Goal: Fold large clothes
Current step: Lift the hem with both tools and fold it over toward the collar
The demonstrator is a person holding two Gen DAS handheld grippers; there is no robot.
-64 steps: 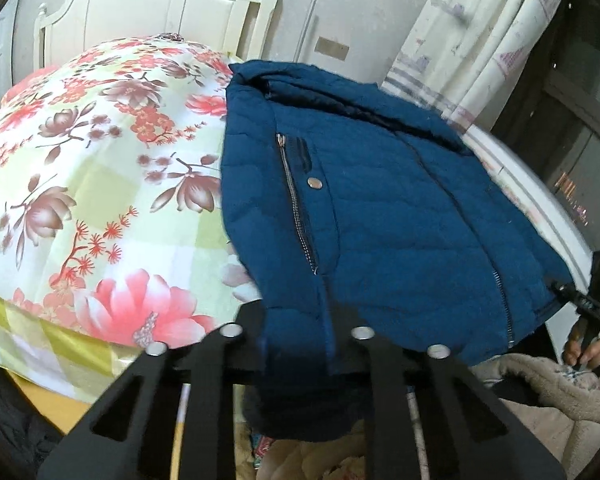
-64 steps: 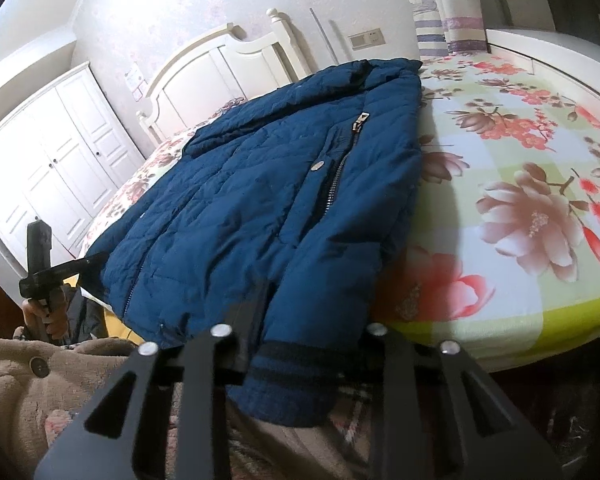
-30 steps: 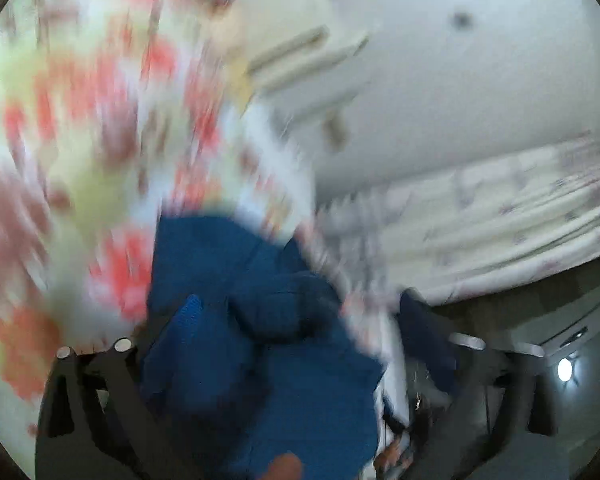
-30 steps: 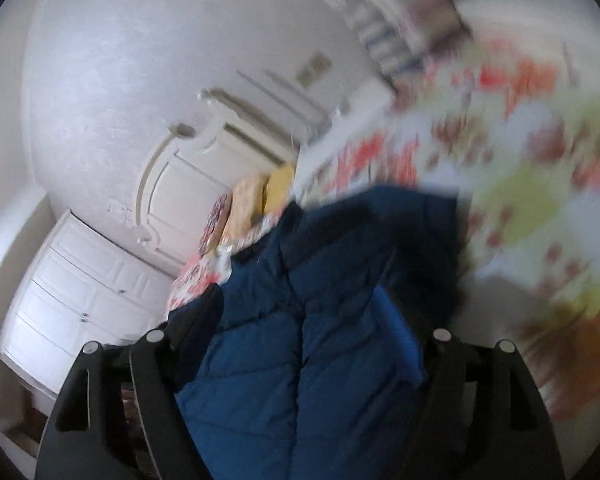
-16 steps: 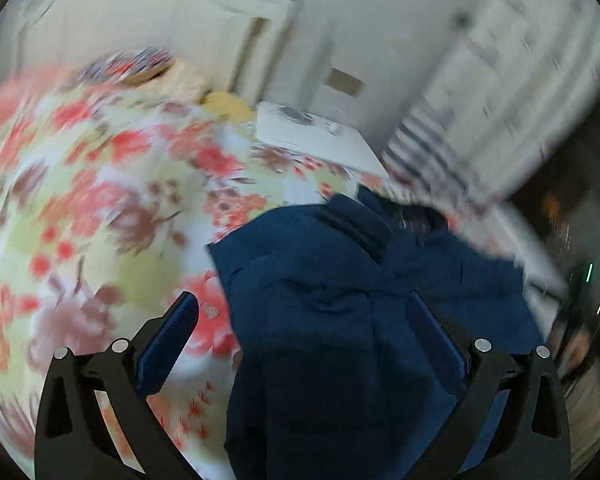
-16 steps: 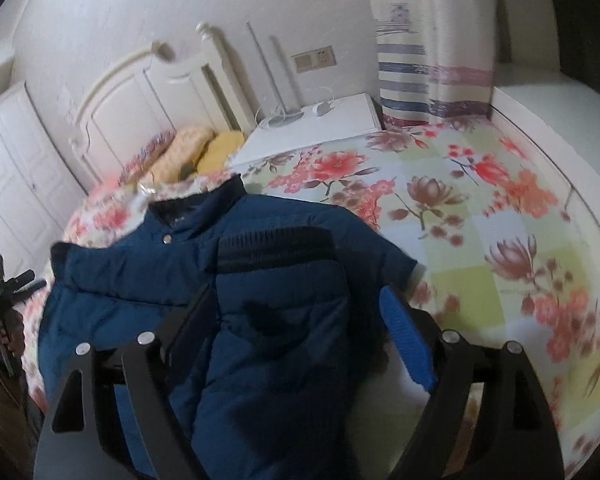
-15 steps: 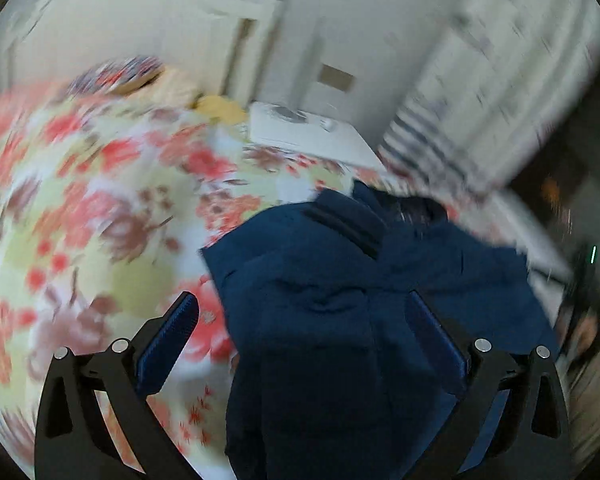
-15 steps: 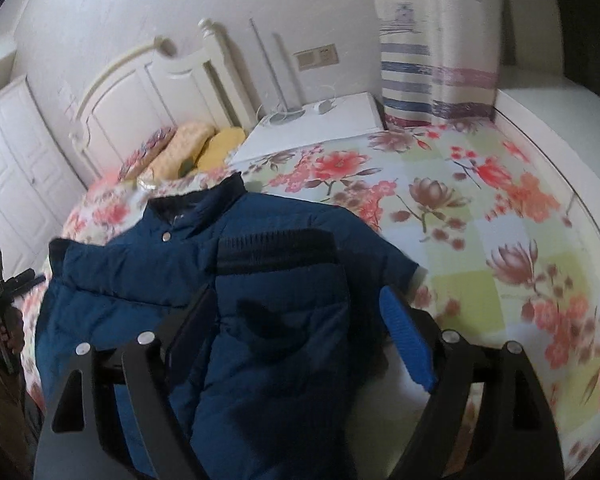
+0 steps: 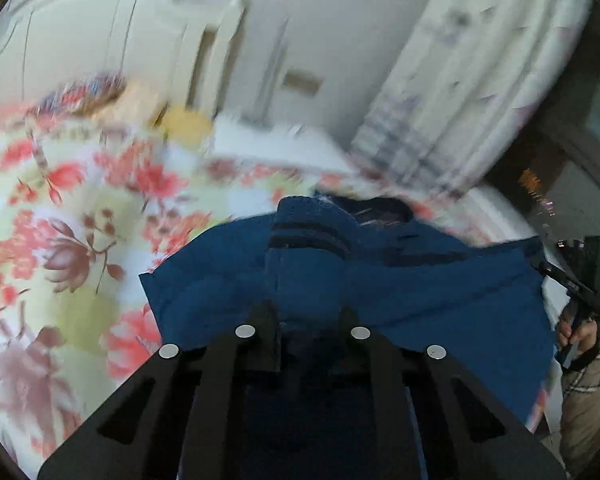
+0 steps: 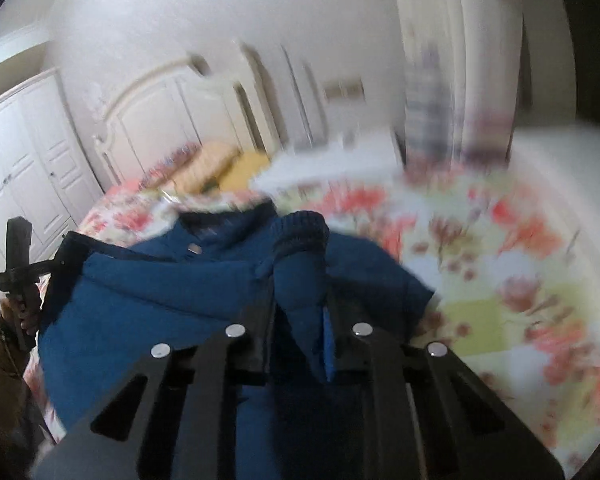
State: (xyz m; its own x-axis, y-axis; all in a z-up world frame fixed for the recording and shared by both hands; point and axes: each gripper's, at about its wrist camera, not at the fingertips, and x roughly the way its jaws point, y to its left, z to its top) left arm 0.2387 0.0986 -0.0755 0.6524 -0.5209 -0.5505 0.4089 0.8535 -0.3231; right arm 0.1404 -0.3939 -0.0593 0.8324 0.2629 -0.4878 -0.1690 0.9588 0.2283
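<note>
Jacket (image 9: 420,280): a blue quilted jacket is being shown lying on the bed, partly folded, with its near part reaching toward both cameras.
Cuff (image 10: 300,232): a dark ribbed cuff is being seen at the far end of a sleeve, raised above the jacket body in the right wrist view.
Striped band (image 9: 308,236): a band with two dark stripes is being displayed on top of the folded jacket in the left wrist view.
Collar (image 10: 220,220): the dark collar is being seen at the far edge of the jacket, toward the pillows.
Left gripper (image 9: 306,320): the fingers are being held drawn close together, with blue fabric of the jacket being pinched between them.
Right gripper (image 10: 298,320): the fingers are being held closed on the sleeve, which is being gripped between them below the cuff.
Right gripper, seen from the left: the other tool (image 9: 580,280) is being held by a hand (image 9: 580,332) at the right edge of the jacket.
Left gripper, seen from the right: the other tool (image 10: 20,268) is being held by a hand (image 10: 24,312) at the left edge of the jacket.
Bed (image 9: 60,240): a floral sheet in red, green and white is being shown under the jacket.
Pillows (image 10: 228,164): yellow pillows are being seen at the head of the bed, beyond the collar.
Headboard (image 10: 152,120): a white headboard is being seen behind the pillows.
Curtain (image 9: 460,80): a pale curtain is being shown beyond the far side of the bed.
Sharpness: the background is being blurred in both views.
</note>
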